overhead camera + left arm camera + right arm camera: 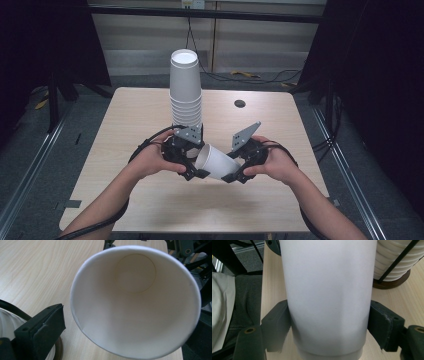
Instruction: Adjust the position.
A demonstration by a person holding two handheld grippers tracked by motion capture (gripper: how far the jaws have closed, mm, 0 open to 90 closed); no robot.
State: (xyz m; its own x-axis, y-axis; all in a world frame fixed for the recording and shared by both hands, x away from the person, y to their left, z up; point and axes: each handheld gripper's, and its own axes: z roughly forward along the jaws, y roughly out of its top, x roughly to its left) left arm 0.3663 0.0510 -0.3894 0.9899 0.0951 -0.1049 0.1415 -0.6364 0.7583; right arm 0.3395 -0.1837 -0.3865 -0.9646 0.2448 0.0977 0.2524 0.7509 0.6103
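Observation:
A single white paper cup (217, 162) lies tilted above the table between my two grippers. My right gripper (233, 173) is shut on its narrow end; in the right gripper view both black pads (275, 322) press on the sides of the cup (327, 297). My left gripper (196, 171) is open at the cup's mouth. The left gripper view looks straight into the cup (135, 305), and one black finger (43, 326) stands just clear of the rim. The other finger is hidden behind the cup.
A tall stack of upside-down white cups (185, 90) stands on a brown base (392, 282) mid-table, just behind my left gripper. The wooden table (125, 130) has a small dark hole (240, 103) at the back right. Dark floor and rails surround it.

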